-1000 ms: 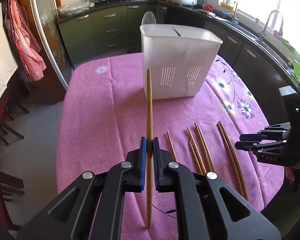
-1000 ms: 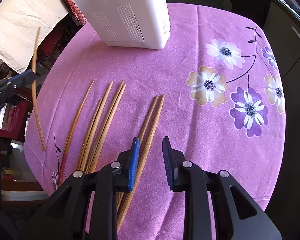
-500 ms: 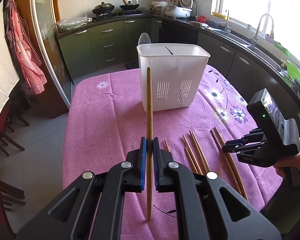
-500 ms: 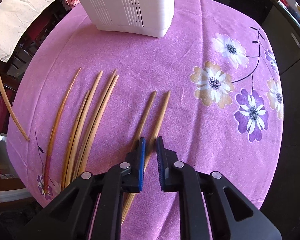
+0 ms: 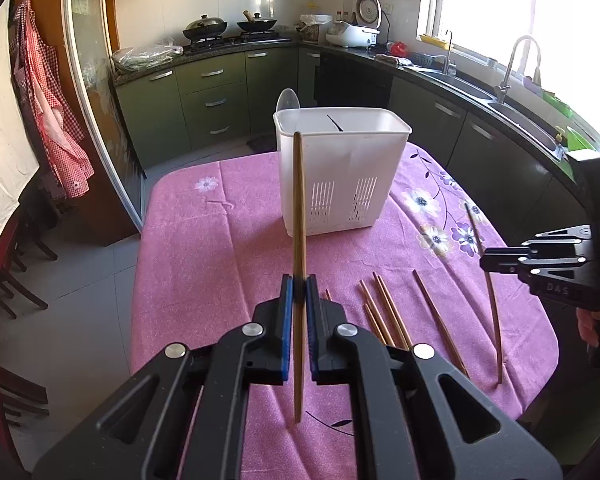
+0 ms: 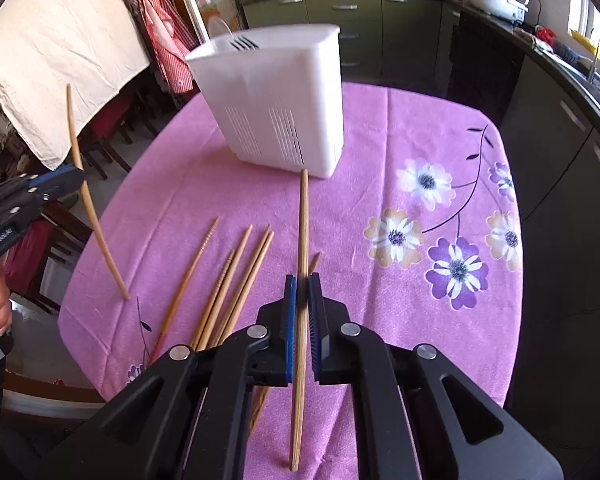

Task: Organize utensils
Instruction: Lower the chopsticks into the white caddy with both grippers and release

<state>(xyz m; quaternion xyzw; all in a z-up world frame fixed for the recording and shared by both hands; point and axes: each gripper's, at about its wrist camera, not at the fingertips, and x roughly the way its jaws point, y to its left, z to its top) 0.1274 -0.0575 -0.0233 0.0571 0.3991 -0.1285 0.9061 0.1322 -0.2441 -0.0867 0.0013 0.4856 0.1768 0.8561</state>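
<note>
Above a pink flowered tablecloth (image 5: 204, 264) in a green-cabinet kitchen, the left gripper (image 5: 296, 292) clamps one chopstick (image 5: 298, 216) clear of the cloth, while the right gripper (image 6: 302, 292), its jaws just closed, pinches a second chopstick (image 6: 303, 220). Loose chopsticks (image 6: 228, 280) lie on the cloth between them; a white utensil holder (image 5: 344, 168) stands upright beyond.

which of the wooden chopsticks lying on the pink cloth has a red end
The leftmost wooden chopstick in the right wrist view: its near end is dark red, while the other chopsticks lying beside it are plain light wood throughout.
</note>
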